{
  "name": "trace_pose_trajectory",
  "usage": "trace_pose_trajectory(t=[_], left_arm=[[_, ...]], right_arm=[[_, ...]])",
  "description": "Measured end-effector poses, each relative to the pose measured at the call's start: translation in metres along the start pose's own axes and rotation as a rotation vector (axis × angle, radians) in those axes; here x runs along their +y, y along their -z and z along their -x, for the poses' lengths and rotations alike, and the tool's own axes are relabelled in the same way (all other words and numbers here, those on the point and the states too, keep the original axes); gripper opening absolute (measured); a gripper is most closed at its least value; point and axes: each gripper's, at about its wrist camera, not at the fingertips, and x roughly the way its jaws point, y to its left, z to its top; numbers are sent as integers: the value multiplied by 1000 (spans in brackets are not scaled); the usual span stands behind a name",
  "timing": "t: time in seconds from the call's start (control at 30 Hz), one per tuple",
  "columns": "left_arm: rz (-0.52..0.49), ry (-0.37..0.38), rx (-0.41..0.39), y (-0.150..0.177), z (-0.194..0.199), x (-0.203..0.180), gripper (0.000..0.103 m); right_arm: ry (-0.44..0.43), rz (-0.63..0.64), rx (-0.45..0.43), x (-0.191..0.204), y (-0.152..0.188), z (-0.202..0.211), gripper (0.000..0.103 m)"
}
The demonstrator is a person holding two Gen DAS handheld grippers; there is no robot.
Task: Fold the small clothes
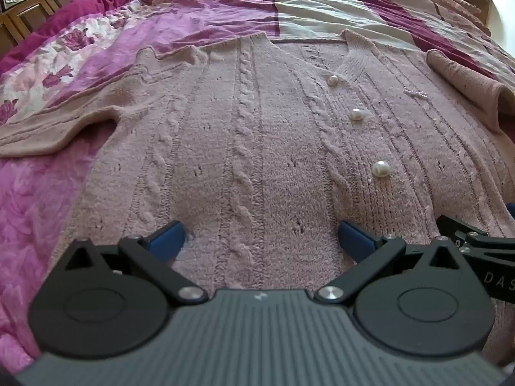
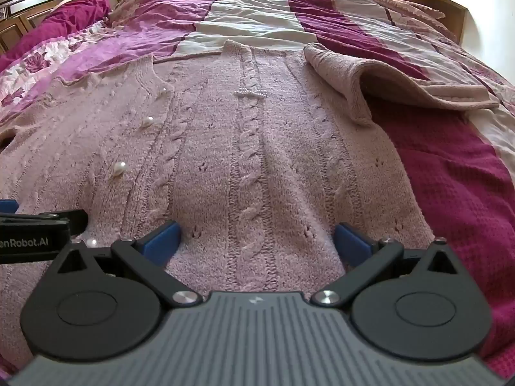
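A pink cable-knit cardigan (image 1: 257, 148) lies spread flat, front up, across the middle of a bed, on a bedspread (image 1: 225, 9) striped in magenta, purple and cream. Its hem is toward the near edge of the bed and its neckline toward the far edge. A row of pearl buttons (image 1: 380, 169) runs up the front placket. One sleeve (image 1: 61, 128) stretches out flat toward the left edge of the bed; the other sleeve (image 2: 379, 80) is turned back on itself near the right edge, its cuff opening gaping.

The left gripper (image 1: 260, 241) is low over the cardigan's hem area with its blue fingers (image 1: 167, 238) spread wide, holding nothing; whether the pads touch the knit cannot be told. The right gripper (image 2: 256, 241), just beside it to the right, is likewise wide apart and empty above the hem. A floral duvet (image 1: 48, 61) sits bunched at the left edge.
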Motion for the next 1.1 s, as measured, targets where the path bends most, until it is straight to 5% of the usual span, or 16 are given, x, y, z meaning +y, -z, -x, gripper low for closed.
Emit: trace_pose_trajectory(t=[1.1], left_arm=[[-3, -14, 3, 0, 2, -1, 103]], right_arm=[[6, 5, -4, 2, 1, 0, 103]])
